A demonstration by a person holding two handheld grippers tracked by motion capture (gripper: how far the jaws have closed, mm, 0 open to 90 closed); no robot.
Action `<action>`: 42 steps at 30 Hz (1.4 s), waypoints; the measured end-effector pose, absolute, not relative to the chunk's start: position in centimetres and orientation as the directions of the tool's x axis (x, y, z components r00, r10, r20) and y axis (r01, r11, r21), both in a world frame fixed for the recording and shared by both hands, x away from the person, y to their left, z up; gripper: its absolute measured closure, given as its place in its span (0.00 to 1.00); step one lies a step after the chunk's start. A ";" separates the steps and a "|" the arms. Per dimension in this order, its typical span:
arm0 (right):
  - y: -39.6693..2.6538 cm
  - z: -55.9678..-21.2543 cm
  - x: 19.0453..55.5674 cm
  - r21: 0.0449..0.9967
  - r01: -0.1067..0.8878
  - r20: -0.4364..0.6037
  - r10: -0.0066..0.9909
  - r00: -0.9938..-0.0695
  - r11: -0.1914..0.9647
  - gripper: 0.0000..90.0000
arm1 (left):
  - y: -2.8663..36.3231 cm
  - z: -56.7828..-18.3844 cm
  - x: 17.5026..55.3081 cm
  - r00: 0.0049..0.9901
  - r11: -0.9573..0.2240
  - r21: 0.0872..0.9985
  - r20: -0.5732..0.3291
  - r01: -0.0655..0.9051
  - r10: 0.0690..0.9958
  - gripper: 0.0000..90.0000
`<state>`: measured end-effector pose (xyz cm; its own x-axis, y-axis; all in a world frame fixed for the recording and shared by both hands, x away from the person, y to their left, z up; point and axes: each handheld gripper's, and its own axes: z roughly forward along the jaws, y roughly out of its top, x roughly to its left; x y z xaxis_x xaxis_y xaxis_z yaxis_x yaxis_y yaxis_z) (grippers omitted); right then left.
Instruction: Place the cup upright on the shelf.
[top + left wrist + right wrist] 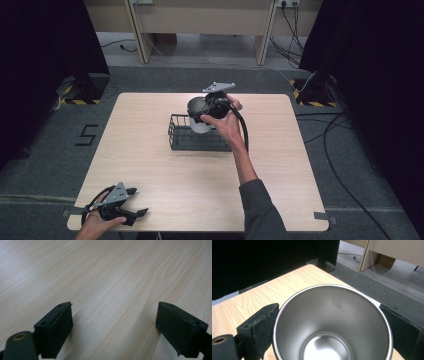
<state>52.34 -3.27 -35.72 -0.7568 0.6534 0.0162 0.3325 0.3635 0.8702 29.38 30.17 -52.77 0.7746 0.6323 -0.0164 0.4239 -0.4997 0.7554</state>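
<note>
A steel cup [198, 116], white outside and shiny inside, is held at the back of a black wire basket [173, 134] in the middle of the table. My right gripper [201, 111] is shut on it. In the right gripper view the two black pads press the rim of the cup [329, 345] from either side of the right gripper [332, 322]. I cannot tell whether the cup's base touches the basket. My left gripper [138, 202] lies at the table's front left corner, open, and its jaws stand wide apart over bare wood with nothing in the left gripper [115, 325].
The light wooden table [200, 190] stands on grey carpet. Black curtains hang at both sides. Cables run over the floor at the right [345, 150], and wooden furniture legs [140, 35] stand beyond the far edge.
</note>
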 end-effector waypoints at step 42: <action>-2.5 -40.1 53.1 0.821 0.378 -0.023 0.686 -0.727 0.428 0.06 | 30.2 -52.8 29.4 0.776 -0.500 0.755 -0.018 0.424 0.631 0.15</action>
